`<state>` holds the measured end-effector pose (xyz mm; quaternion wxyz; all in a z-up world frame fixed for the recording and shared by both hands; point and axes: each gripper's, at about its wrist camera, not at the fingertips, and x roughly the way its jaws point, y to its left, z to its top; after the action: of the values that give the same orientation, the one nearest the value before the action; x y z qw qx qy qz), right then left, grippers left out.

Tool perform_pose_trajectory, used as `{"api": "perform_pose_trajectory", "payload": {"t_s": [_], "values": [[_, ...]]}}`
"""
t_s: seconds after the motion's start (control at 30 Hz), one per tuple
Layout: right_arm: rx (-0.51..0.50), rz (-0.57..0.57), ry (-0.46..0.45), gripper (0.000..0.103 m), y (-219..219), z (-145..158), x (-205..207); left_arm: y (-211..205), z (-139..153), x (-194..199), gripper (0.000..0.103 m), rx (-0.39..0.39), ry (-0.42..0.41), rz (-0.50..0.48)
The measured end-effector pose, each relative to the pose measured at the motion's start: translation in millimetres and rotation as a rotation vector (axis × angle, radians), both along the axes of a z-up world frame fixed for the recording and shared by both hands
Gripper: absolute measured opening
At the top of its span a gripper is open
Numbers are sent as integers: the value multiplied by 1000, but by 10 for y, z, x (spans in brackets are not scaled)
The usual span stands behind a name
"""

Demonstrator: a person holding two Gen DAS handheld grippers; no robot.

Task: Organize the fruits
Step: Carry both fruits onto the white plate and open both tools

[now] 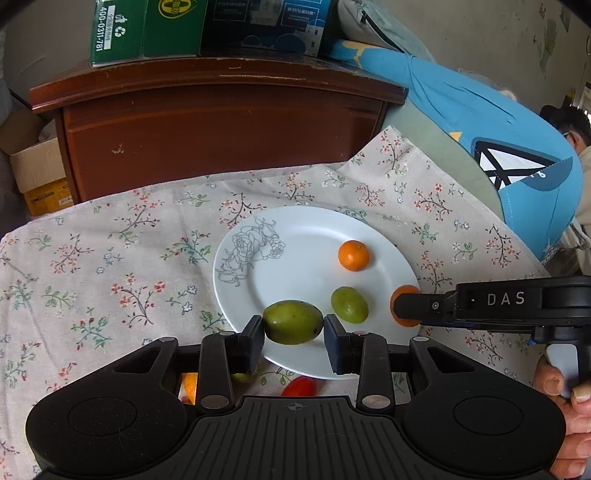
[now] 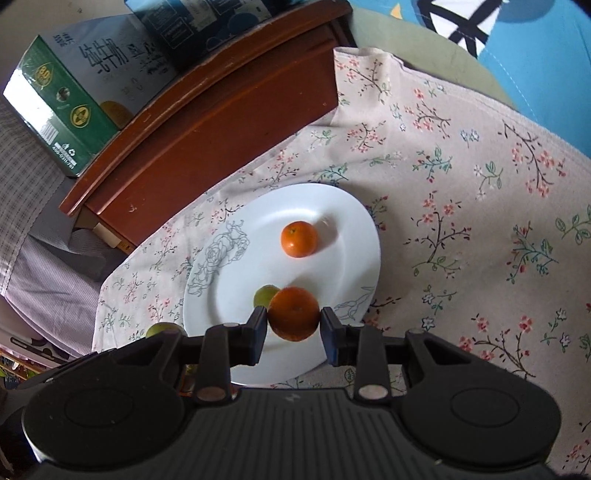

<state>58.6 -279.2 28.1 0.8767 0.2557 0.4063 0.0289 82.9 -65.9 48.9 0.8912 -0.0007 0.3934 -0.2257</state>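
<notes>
The left hand-held gripper (image 1: 293,338) grips a green fruit (image 1: 293,322) between its two pads, holding it over the near rim of a white plate (image 1: 295,266) that lies on a worktop covered with a flowered cloth (image 1: 110,266); the right hand-held gripper (image 2: 293,332) is closed on an orange (image 2: 293,313), held above the near part of the same plate (image 2: 343,229), and from the left wrist view this orange (image 1: 400,291) shows half hidden behind the gripper's black finger at the plate's right edge; on the plate lie a second orange (image 1: 354,255) toward the far right and a smaller green fruit (image 1: 349,304) nearer, the two apart from each other; a grey rose drawing marks the plate's left side; a red fruit (image 1: 300,386) lies on the cloth just beside the plate's near rim, partly hidden by the left gripper's body, and an orange-coloured piece (image 1: 190,386) shows through a gap in that body; behind the worktop stands a brown wooden cabinet (image 1: 221,140) with a green carton (image 1: 144,29) and a dark blue carton (image 1: 266,22) on top; a blue garment (image 1: 498,147) lies to the right.
</notes>
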Motion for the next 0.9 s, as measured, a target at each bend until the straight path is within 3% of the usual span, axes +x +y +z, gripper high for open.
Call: {"api": "perform_pose_trajectory", "payload": {"t_s": [0.3,0.43,0.6,0.9], "values": [[5,-22,-18,34,-19,13,42,-67,-31,72,35,2,-8,-1],[15,-15,-24,35,-16,22,37,-49,40,43,64,8,-40,23],[5,5,-29,37,32,35,29,16,129,10,80,37,-64,59],[-13,51,-40,40,128,67,-11,173,214,-78,81,81,-59,98]]}}
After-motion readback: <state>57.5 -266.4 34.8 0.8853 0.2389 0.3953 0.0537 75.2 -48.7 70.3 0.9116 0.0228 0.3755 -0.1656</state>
